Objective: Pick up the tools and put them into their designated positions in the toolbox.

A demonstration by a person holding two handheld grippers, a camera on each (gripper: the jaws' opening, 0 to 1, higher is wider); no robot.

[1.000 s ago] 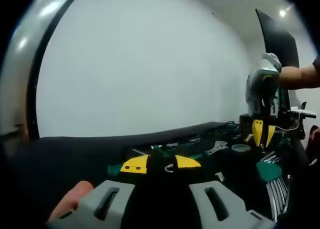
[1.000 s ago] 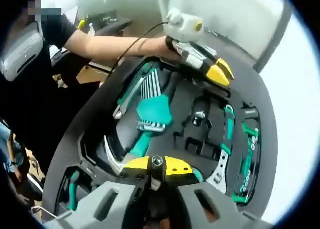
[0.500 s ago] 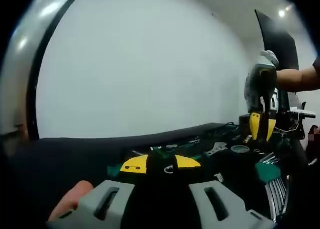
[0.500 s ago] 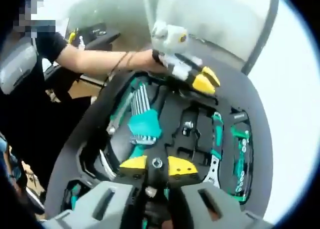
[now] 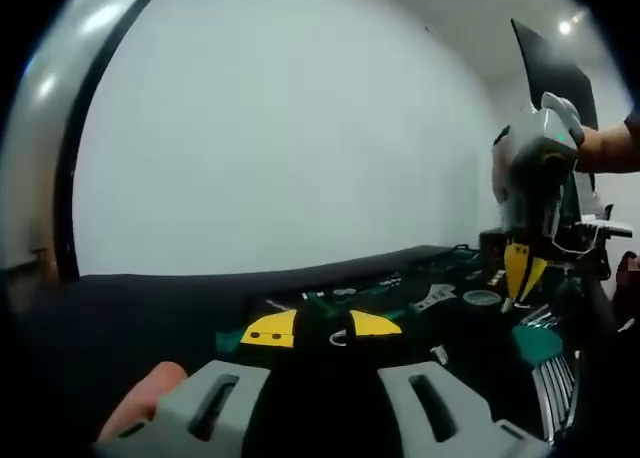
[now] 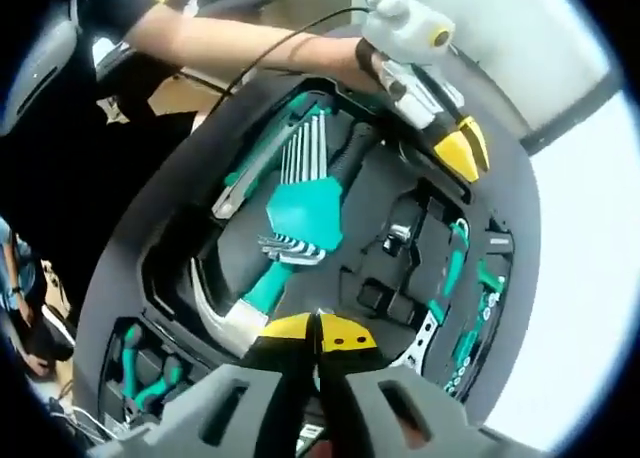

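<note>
**The small part could slip and fall in the wrong spot**

The right gripper [image 6: 318,330] is hanging over the open toolbox [image 6: 130,268]. Its yellow jaws are pressing together, with just a thin line between them. A tiny shiny thing is peeking out at the tips. It is too small to name, so I cannot tell for sure what the jaws are holding.

If the jaws are pinching only an edge, the little part could be slipping out. It could be dropping into a deep slot, where it is hard to get back.

Just past the tips, the hammer [image 6: 225,313] is lying in its slot. The hex keys [image 6: 300,193] in their green holder are sitting on top of it. The wrench [image 6: 425,328] is lying to the side. The jaws could be bumping these if they come down crooked.

The left gripper [image 5: 320,328] is waiting low by the toolbox edge, jaws apart and holding nothing. The two grippers could be knocking each other if both are reaching in.
</note>
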